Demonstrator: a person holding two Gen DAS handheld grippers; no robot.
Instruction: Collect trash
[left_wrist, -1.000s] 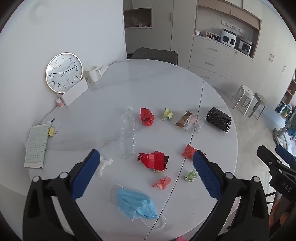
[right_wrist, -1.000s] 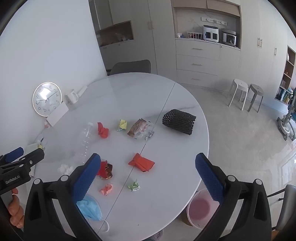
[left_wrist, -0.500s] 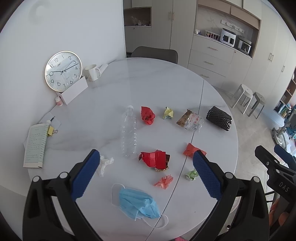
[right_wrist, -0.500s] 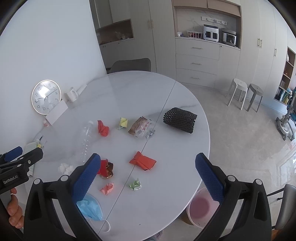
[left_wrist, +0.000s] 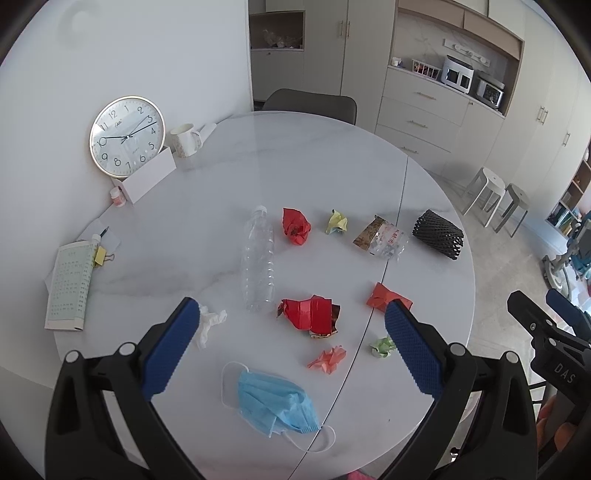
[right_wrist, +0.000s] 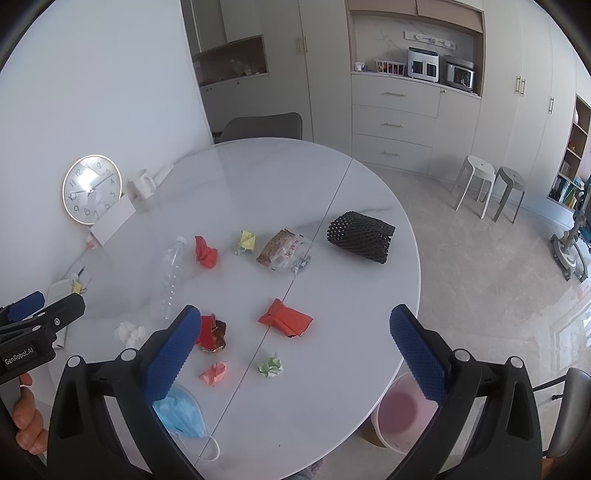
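We find both tools held above the round white bench, nothing collected yet. The left gripper has its fingers spread wide and empty; the right gripper likewise, spread and holding nothing.

The trash lies scattered across the middle of the bench: a clear plastic bottle on its side, a blue face mask nearest the near edge, a flattened red wrapper, a crumpled red paper, a snack packet, a black foam net near the far right edge, and small paper wads. A pink bin stands on the floor beside the bench, partly under its rim.

Risks, in our judgement:
- The bottle may roll when nudged, since it is round and light.
- The mask's loose ear loop could snag or slip from a pinch.
- Flat wrappers may slide rather than lift.
- The clock and mug are not trash and should stay untouched.
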